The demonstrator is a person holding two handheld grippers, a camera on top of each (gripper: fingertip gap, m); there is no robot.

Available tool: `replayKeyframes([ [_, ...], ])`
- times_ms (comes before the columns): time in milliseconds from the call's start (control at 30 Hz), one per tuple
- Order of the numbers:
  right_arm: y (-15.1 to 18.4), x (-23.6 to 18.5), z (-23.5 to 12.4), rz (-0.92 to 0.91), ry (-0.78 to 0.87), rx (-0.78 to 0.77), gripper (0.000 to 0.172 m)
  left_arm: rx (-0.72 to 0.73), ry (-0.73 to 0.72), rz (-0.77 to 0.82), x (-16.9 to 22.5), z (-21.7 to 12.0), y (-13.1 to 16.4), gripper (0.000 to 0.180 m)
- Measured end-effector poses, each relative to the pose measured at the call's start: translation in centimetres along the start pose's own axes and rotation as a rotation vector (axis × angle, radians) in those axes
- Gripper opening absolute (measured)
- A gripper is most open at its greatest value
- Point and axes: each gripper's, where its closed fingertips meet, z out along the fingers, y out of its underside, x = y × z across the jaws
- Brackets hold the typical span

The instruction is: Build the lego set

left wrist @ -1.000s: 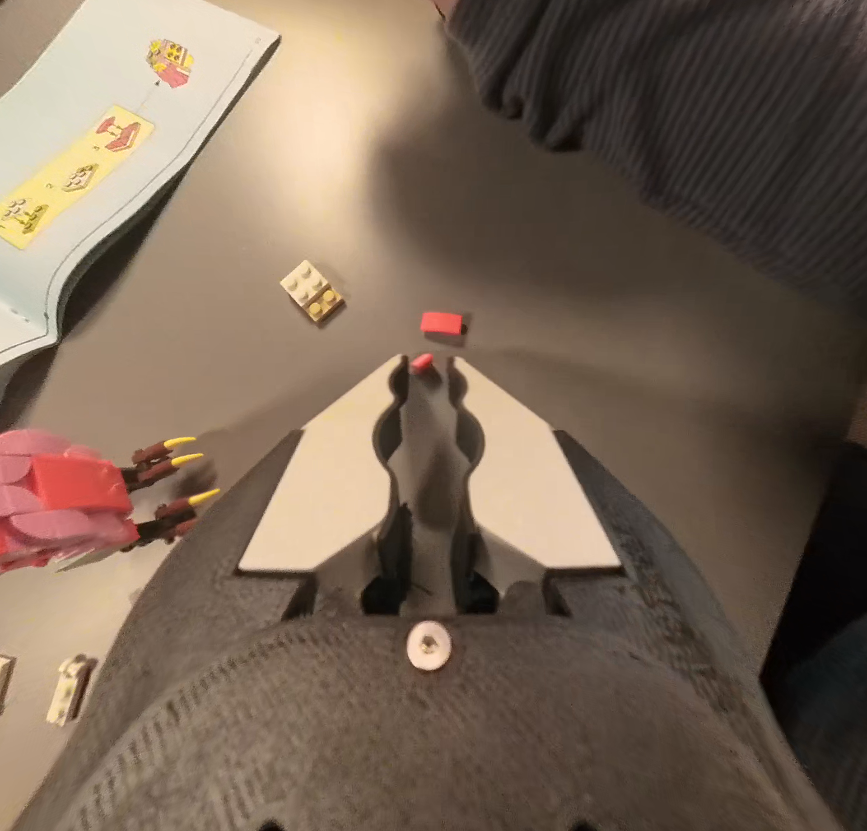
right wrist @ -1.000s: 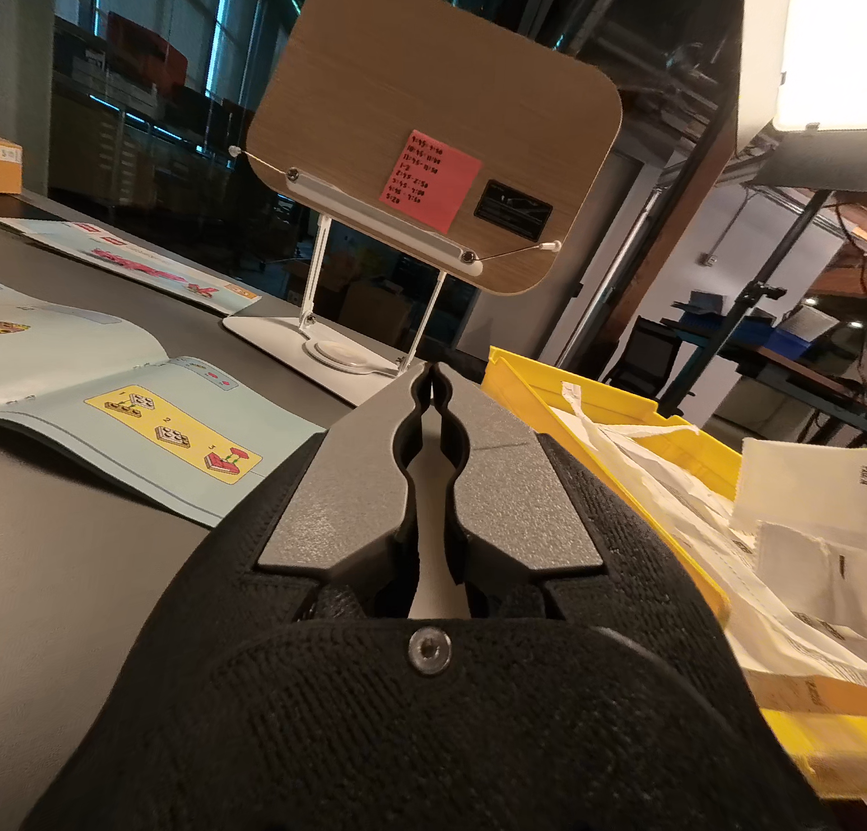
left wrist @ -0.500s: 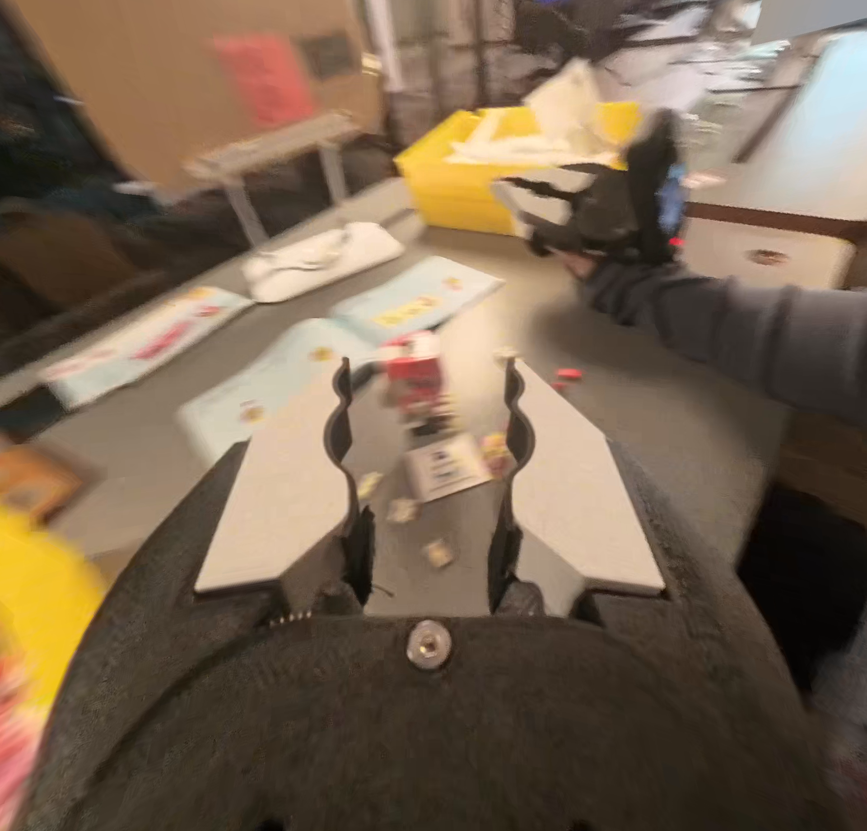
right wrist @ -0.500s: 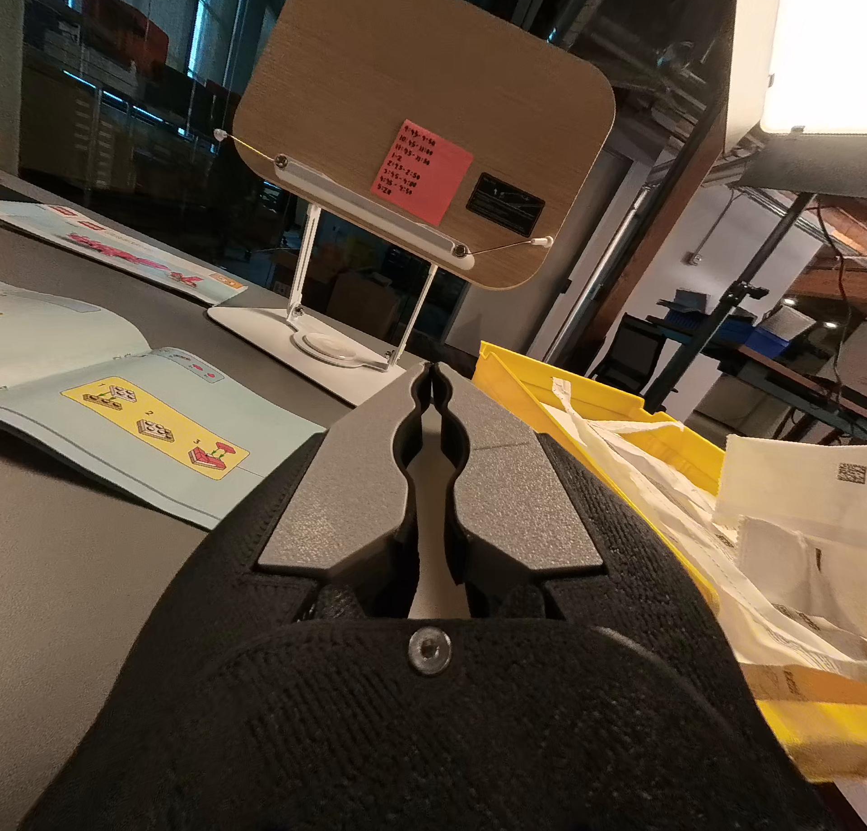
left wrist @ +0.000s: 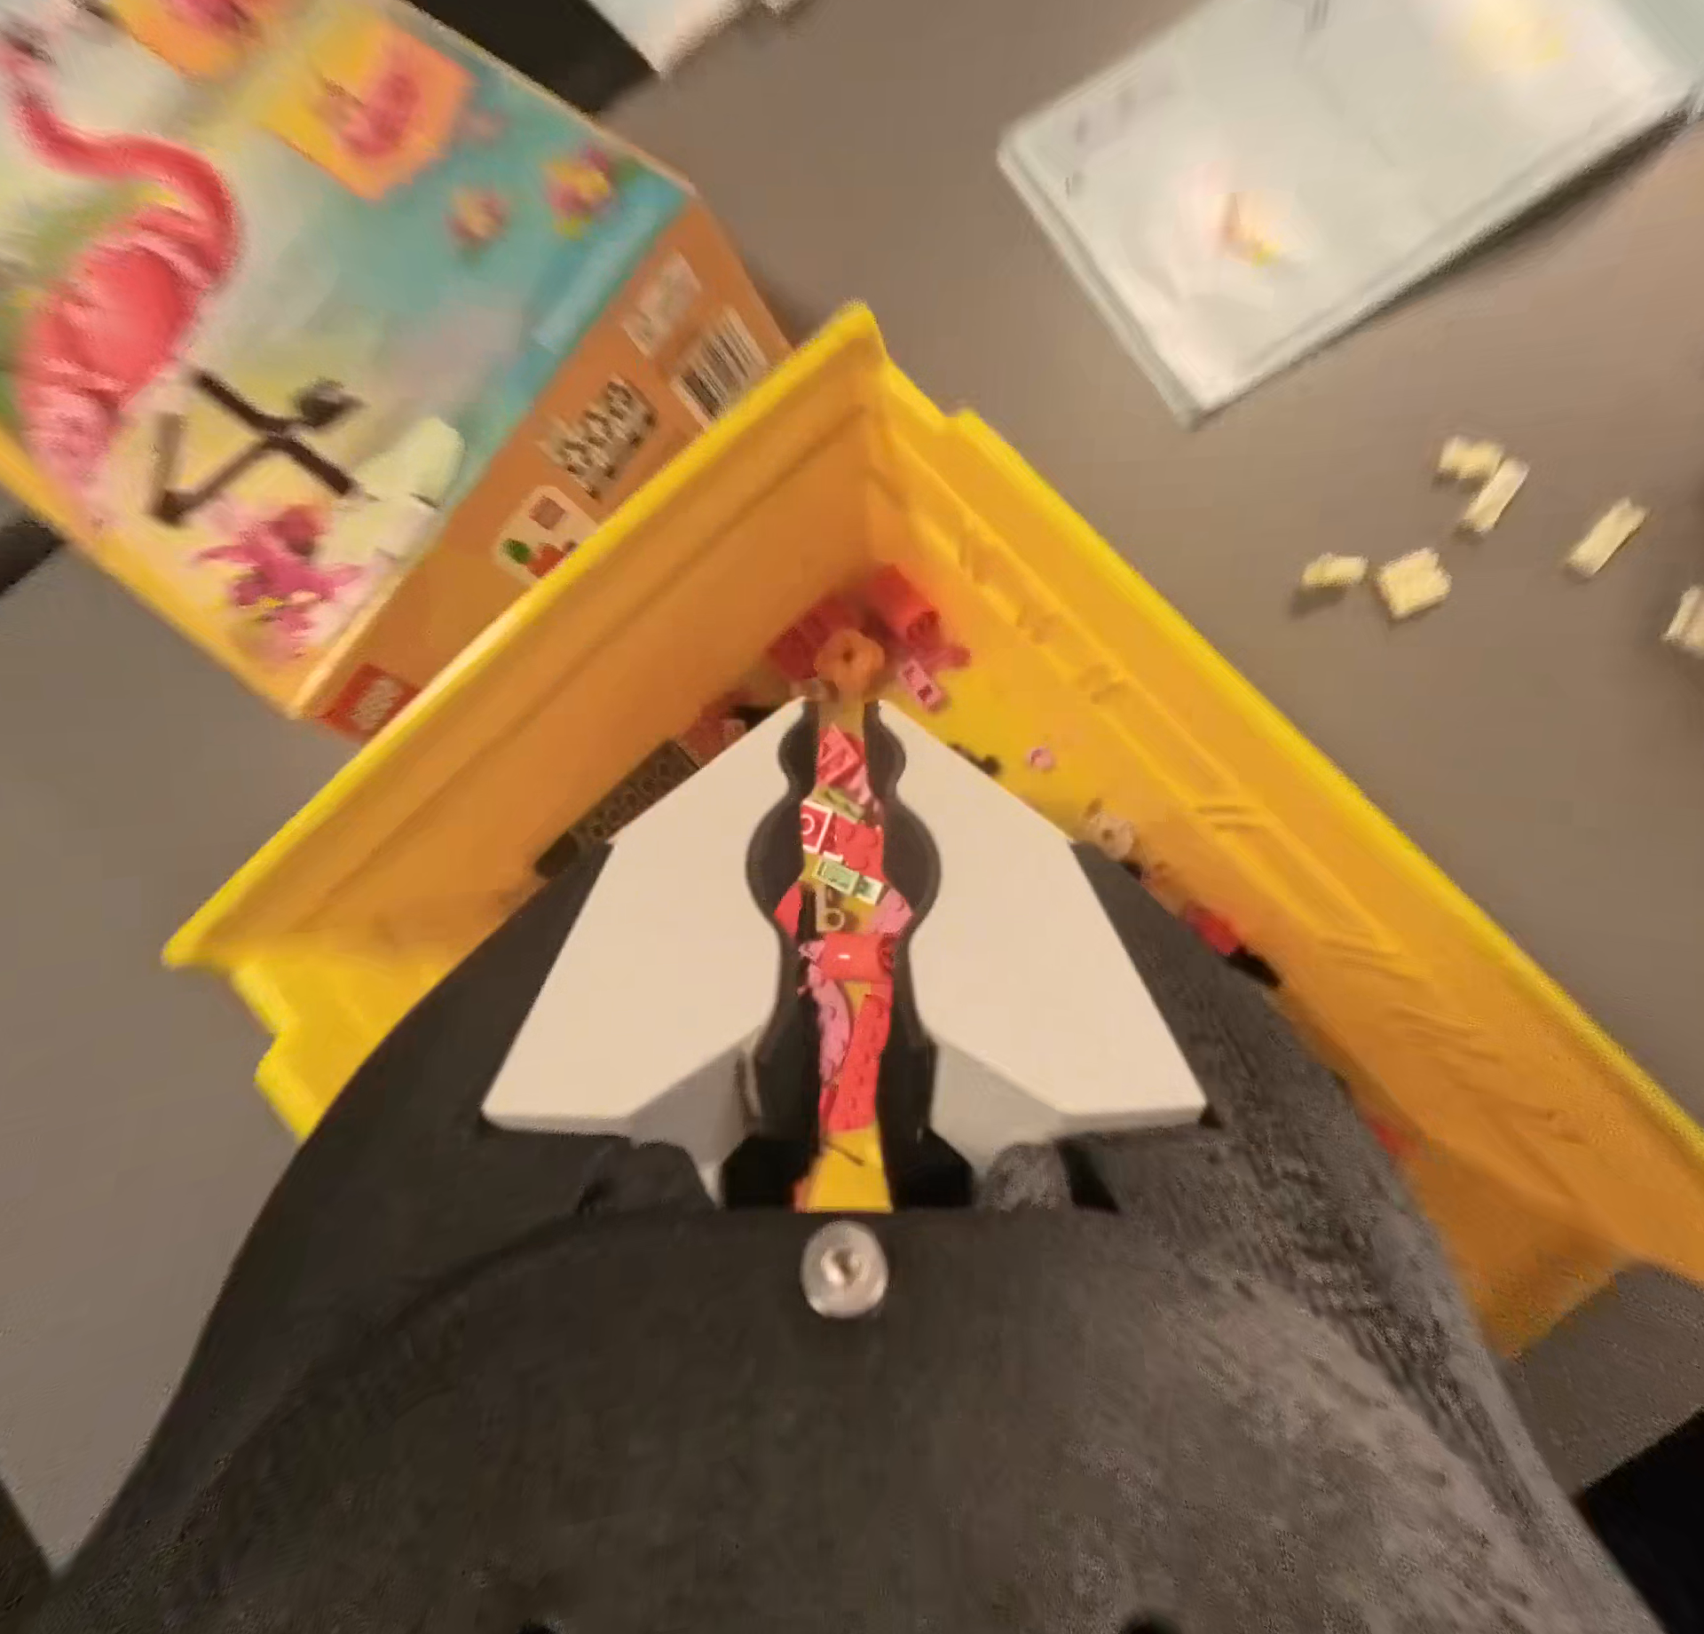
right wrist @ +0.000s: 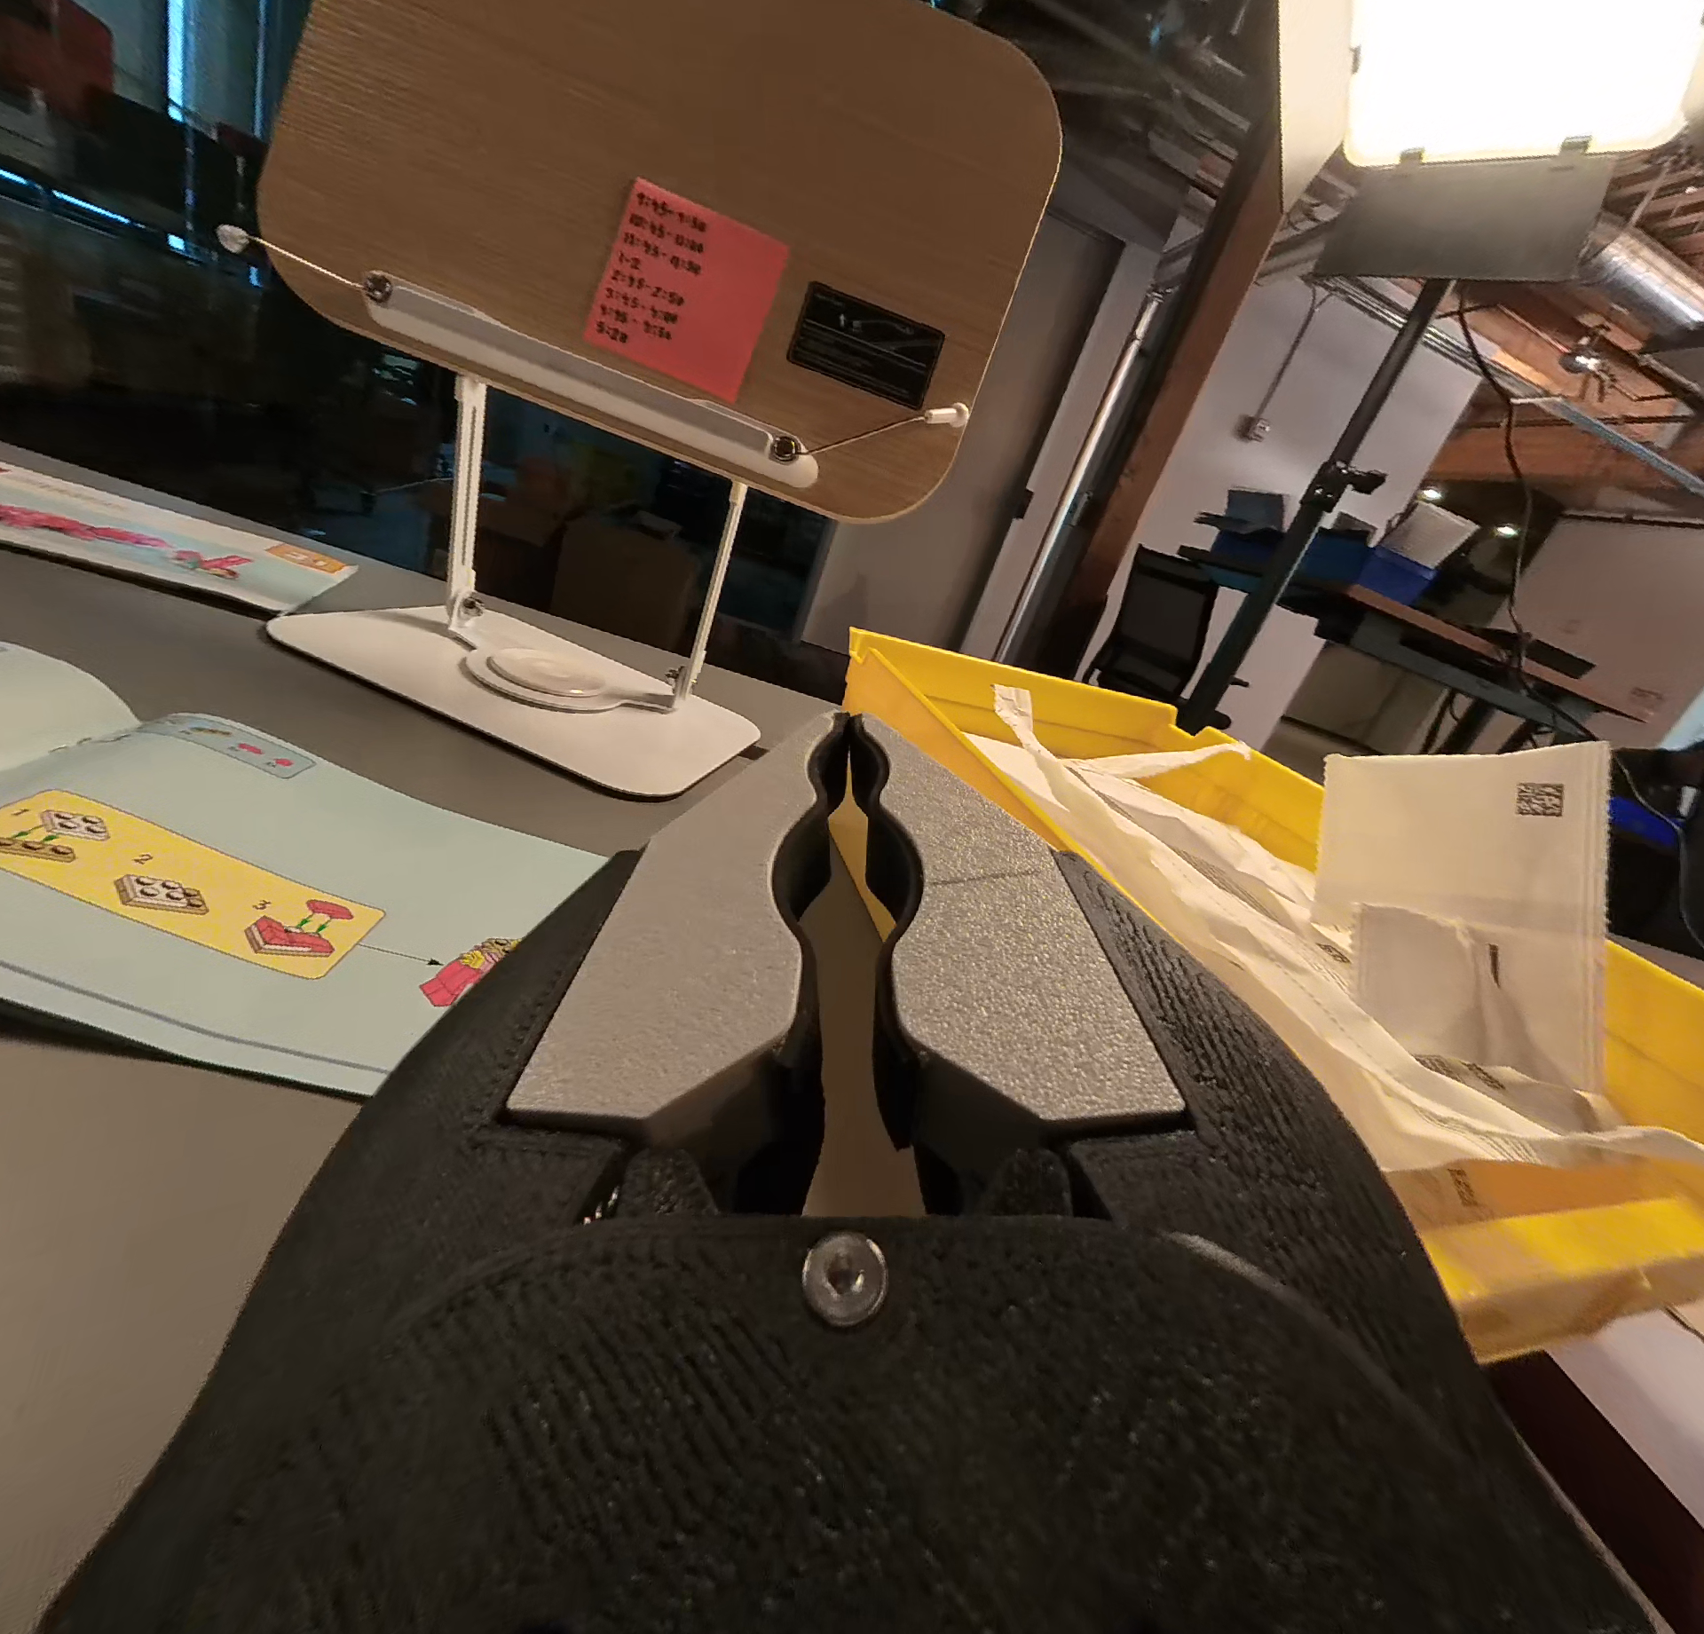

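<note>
In the left wrist view my left gripper hangs over the corner of a yellow bin that holds several red, pink and dark bricks. Its fingertips are closed on a small orange piece, whose round end sticks out past the tips. In the right wrist view my right gripper is shut with nothing between its pads. It is held above the dark table, beside a second yellow bin.
A colourful toy box lies left of the bin. An open pale blue booklet and several loose cream bricks lie to its right. A wooden book stand, a booklet and paper bags are in the right wrist view. Spacing between my two grippers at the tips: around 55 cm.
The left gripper held a small red piece over the table, opened wide while swinging away, and is now closed on an orange piece over the bin. The right gripper stayed shut and drifted slightly.
</note>
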Motion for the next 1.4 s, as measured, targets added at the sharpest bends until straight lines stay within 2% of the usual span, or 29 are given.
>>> replayKeyframes([
  [67,0.1,0.0,0.0,-0.013,0.004,-0.006,0.000,-0.100,0.025,0.053,-0.1,2.6,0.9,0.006],
  [167,0.2,-0.2,0.0,-0.039,0.007,-0.017,0.000,-0.129,0.062,0.072,0.1,5.6,0.5,0.010],
  [300,0.1,-0.1,-0.1,-0.076,0.029,-0.021,0.000,-0.194,0.139,0.077,0.9,8.0,0.9,0.018],
  [367,0.1,-0.1,-0.1,-0.082,0.032,-0.020,0.000,-0.249,0.119,0.104,0.5,8.9,1.8,0.029],
  [433,0.3,-0.2,0.0,-0.086,0.029,-0.029,0.000,-0.290,0.077,0.145,-0.2,9.5,2.5,0.032],
  [500,0.4,-0.3,0.1,-0.093,0.026,-0.035,0.000,-0.295,0.070,0.141,-0.4,9.6,2.7,0.027],
  [533,0.4,-0.3,0.1,-0.097,0.024,-0.036,0.000,-0.320,0.046,0.138,-0.9,9.5,3.1,0.019],
  [800,0.5,-0.9,0.2,-0.135,0.007,-0.045,0.000,-0.680,-0.091,0.094,-4.3,4.9,9.0,0.020],
  [867,0.5,-1.1,0.2,-0.145,0.003,-0.046,0.000,-0.660,-0.094,0.083,-4.5,4.3,9.0,0.028],
  [933,0.5,-1.2,0.2,-0.154,-0.001,-0.047,0.000,-0.578,-0.074,0.074,-4.4,4.1,8.0,0.036],
  [1067,0.5,-1.4,0.3,-0.174,-0.006,-0.050,0.000,-0.391,0.073,0.113,-2.2,4.0,5.4,0.046],
  [1167,0.5,-1.5,0.3,-0.185,-0.006,-0.054,0.000,-0.344,0.173,0.181,0.0,4.1,4.9,0.060],
  [1233,0.5,-1.5,0.3,-0.187,-0.004,-0.055,0.000,-0.307,0.112,0.275,-0.1,4.6,4.4,0.074],
  [1333,0.4,-1.1,0.2,-0.189,0.021,-0.052,0.000,-0.231,0.113,0.448,1.3,4.8,3.8,0.071],
  [1400,0.4,-1.0,0.2,-0.187,0.024,-0.051,0.000,-0.216,0.202,0.502,3.2,4.6,4.1,0.052],
])
